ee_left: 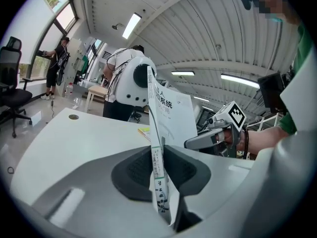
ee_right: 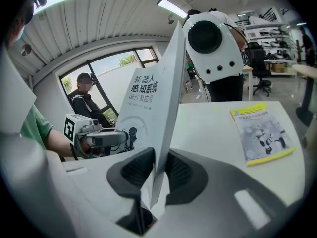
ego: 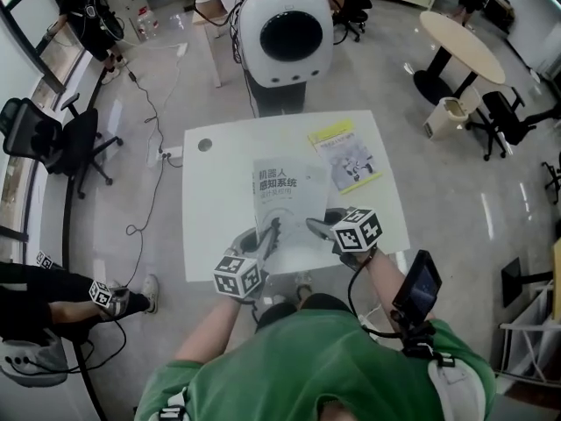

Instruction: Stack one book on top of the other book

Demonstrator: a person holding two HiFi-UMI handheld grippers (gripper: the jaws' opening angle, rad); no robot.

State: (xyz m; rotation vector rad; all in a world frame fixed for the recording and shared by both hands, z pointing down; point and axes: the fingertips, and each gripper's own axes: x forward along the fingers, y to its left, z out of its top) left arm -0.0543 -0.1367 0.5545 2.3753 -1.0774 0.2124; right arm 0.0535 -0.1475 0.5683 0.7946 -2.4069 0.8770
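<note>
Grey book (ego: 287, 202) held up over table's (ego: 210, 209) near edge, clamped left side by left gripper (ego: 269, 237), right side by right gripper (ego: 318, 226), yellow book (ego: 345, 158) flat near far right corner.

Left gripper (ee_left: 159, 178), jaws clamped on spine of grey book (ee_left: 174, 114) (held upright), right gripper (ee_left: 194, 142) beyond, white table (ee_left: 64, 138) below.

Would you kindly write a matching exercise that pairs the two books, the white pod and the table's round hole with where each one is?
Things: 1 grey book; 2 yellow book; 3 white pod; 4 round hole.
Places: A flat on the table, far right; B beyond the table's far edge; C near the table's far left corner; D clamped by the left gripper and the right gripper.
Pairs: 1-D, 2-A, 3-B, 4-C.
</note>
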